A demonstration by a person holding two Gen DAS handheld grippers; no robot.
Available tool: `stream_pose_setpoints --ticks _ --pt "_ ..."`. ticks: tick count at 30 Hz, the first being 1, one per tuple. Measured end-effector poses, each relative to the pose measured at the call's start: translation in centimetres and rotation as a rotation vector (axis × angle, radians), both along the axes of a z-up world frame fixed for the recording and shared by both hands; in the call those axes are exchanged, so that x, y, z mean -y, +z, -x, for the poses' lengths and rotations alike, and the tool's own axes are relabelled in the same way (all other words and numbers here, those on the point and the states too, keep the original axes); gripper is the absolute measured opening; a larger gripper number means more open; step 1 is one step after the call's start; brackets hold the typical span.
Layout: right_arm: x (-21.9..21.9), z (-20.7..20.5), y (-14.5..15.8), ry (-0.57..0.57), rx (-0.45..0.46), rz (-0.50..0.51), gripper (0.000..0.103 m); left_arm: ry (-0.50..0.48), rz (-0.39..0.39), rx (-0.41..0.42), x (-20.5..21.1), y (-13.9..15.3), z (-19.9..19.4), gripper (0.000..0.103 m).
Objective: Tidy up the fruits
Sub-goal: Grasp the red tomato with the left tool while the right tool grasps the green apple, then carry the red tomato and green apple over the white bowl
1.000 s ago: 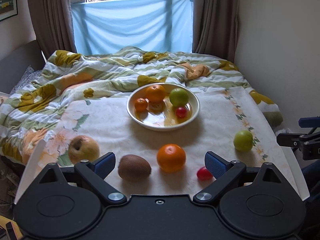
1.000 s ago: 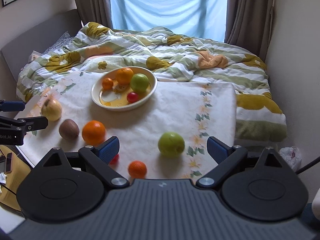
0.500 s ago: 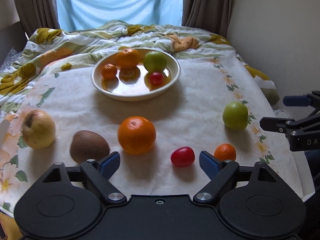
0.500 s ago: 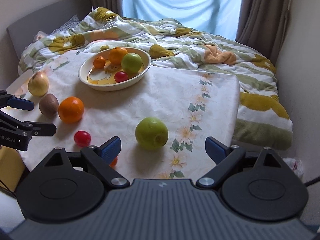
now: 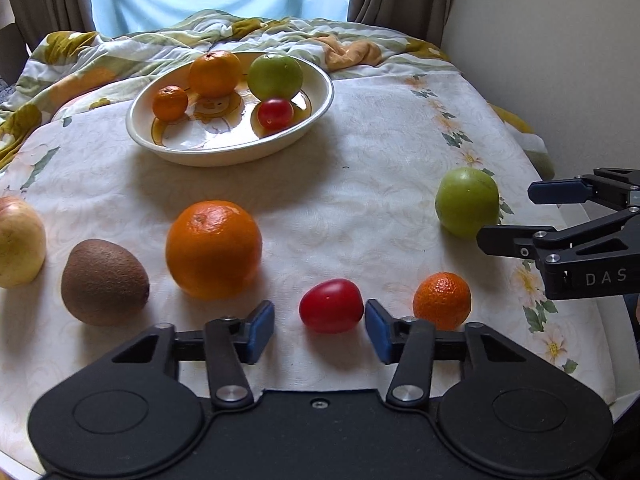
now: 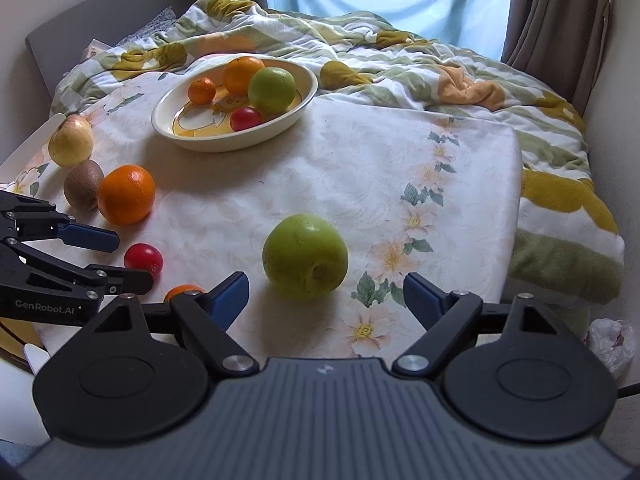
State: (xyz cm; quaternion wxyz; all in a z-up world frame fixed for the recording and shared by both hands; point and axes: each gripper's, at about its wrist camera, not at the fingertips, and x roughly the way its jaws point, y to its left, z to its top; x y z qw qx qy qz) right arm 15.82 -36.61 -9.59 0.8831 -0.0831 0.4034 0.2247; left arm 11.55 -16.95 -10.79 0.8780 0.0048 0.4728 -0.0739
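Two hand-held grippers hover over the cloth-covered surface (image 5: 360, 208), both spread wide. Just ahead of the left hand-held gripper (image 5: 319, 328) lies a red tomato (image 5: 330, 306), its right pad nearly touching it. A green apple (image 6: 305, 257) sits just ahead of the right hand-held gripper (image 6: 326, 302), with the bowl (image 6: 224, 142) farther ahead to its left.

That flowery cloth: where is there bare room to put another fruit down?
Bare cloth lies between the bowl and the loose green apple, and along the flower border. The near edge is crowded: yellow apple, kiwi, orange, tomato, mandarin.
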Motion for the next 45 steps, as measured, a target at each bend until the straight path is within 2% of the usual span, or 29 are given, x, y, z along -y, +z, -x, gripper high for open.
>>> stream_pose_setpoints --ticks 4,8,17,24,29,36,45 --pt "-0.2 -0.4 -0.3 0.004 -0.007 -0.006 0.100 -0.013 0.008 0.001 0.3 0.0 -0.1 0.039" --pt "-0.4 -0.7 -0.5 0.012 -0.015 -0.016 0.099 -0.019 0.005 0.001 0.2 0.0 -0.1 0.039" --pt "-1.0 -2.0 -1.1 0.026 -0.035 -0.040 0.091 -0.007 0.004 -0.005 -0.1 0.1 -0.2 0.039" --pt "-1.3 -2.8 -1.7 0.034 -0.061 -0.053 0.070 0.013 0.002 -0.005 -0.6 0.2 0.0 0.039" --pt "-1.4 -2.7 -1.5 0.031 -0.061 -0.052 0.069 0.029 0.001 0.009 -1.1 0.8 0.3 0.039" --pt "-1.3 -1.9 0.2 0.020 -0.041 -0.062 0.069 0.039 0.013 0.047 -1.5 2.9 1.3 0.039" --pt "-1.8 -0.5 3.7 0.006 0.007 -0.056 0.069 0.057 0.029 0.130 -2.8 7.1 2.7 0.039"
